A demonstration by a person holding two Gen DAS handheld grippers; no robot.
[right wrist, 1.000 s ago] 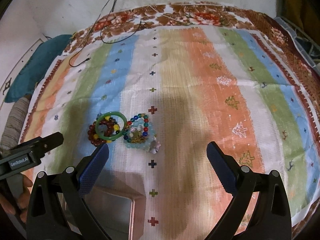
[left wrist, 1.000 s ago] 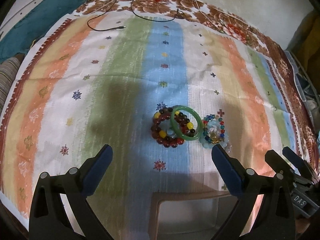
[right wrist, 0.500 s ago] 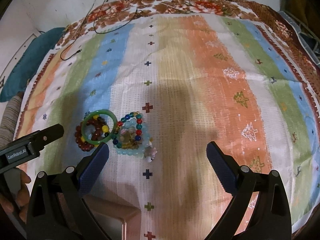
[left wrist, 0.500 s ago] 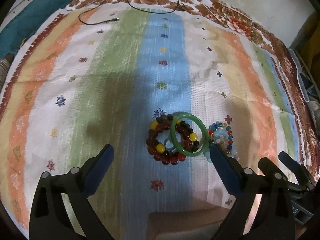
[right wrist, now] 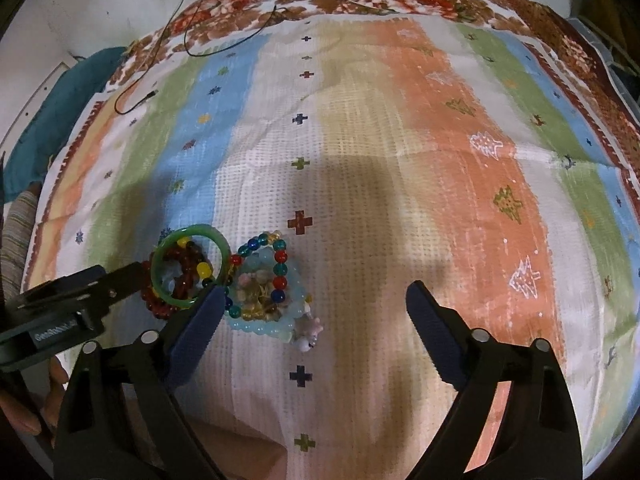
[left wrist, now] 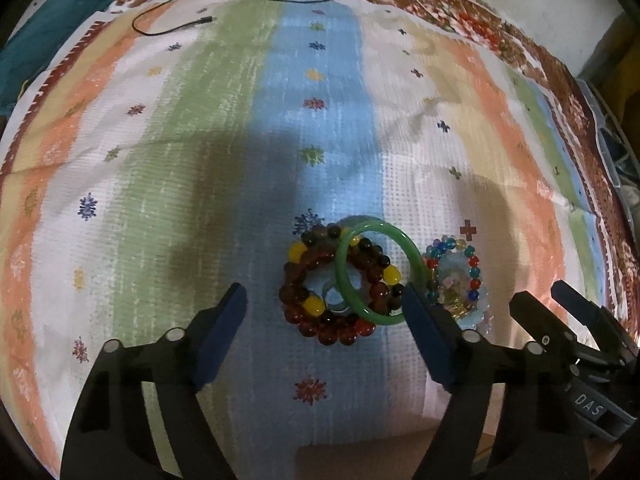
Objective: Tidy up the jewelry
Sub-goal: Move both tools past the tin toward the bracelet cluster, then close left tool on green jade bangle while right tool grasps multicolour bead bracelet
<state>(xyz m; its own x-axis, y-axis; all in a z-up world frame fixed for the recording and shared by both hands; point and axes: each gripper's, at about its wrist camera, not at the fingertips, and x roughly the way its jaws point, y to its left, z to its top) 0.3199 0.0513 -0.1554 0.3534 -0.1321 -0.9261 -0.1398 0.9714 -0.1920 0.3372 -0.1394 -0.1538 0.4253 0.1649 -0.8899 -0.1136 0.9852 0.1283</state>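
Note:
A green bangle lies on top of a dark red beaded bracelet with yellow beads on the striped cloth. Just right of them is a heap of pale blue and multicoloured bead bracelets. My left gripper is open, its fingers on either side of the red bracelet and bangle, close above the cloth. In the right wrist view the bangle and the heap sit at lower left. My right gripper is open and empty, its left finger next to the heap.
The striped cloth covers the whole surface, with a brown flowered border at the back. A thin black cable lies at the back left. A teal cloth lies beyond the left edge. A box rim shows at the bottom.
Both grippers have moved forward and down toward the jewelry. The left fingers now flank the red bracelet and bangle; the right gripper's left finger has come beside the bead heap.

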